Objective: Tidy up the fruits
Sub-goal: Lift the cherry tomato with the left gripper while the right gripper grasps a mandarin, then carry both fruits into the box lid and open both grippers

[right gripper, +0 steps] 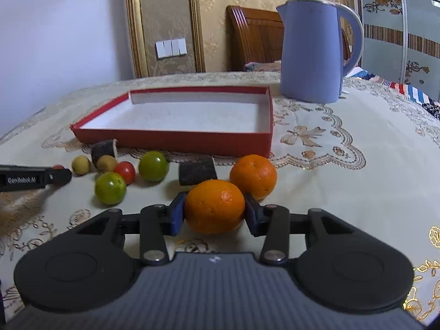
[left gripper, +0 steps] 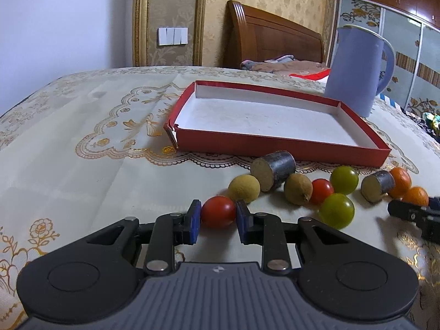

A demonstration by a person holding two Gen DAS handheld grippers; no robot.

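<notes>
Nearest in the left wrist view, the left gripper (left gripper: 218, 216) is closed on a red tomato (left gripper: 218, 211), its blue pads pressed to both flanks; the fruit sits on the tabletop (left gripper: 96, 181) near the front edge. Nearest in the right wrist view, the right gripper (right gripper: 214, 210) has its pads against either side of an orange (right gripper: 215, 206), which likewise rests on the cloth. No earlier frame is supplied, so only the present grip is recorded.

Just beyond the held orange, touching or nearly touching it on the right, lies a second orange (right gripper: 253, 175). To the left of that stands a dark cut cylinder (right gripper: 197, 174). Further left along the same row: two green tomatoes (right gripper: 110, 187), a small red tomato (right gripper: 125, 172) between them, two tan round fruits (right gripper: 106, 163), and a second dark cylinder (right gripper: 104, 150) lying on its side. The left gripper's finger enters at the left edge of that view beside this group.

Behind the row, well apart from both grippers, a shallow red tray (right gripper: 176, 140) with a white interior lies toward the middle of the tabletop. It holds no fruit. Beyond its right far corner stands a blue kettle (right gripper: 310, 52), near the far edge.
</notes>
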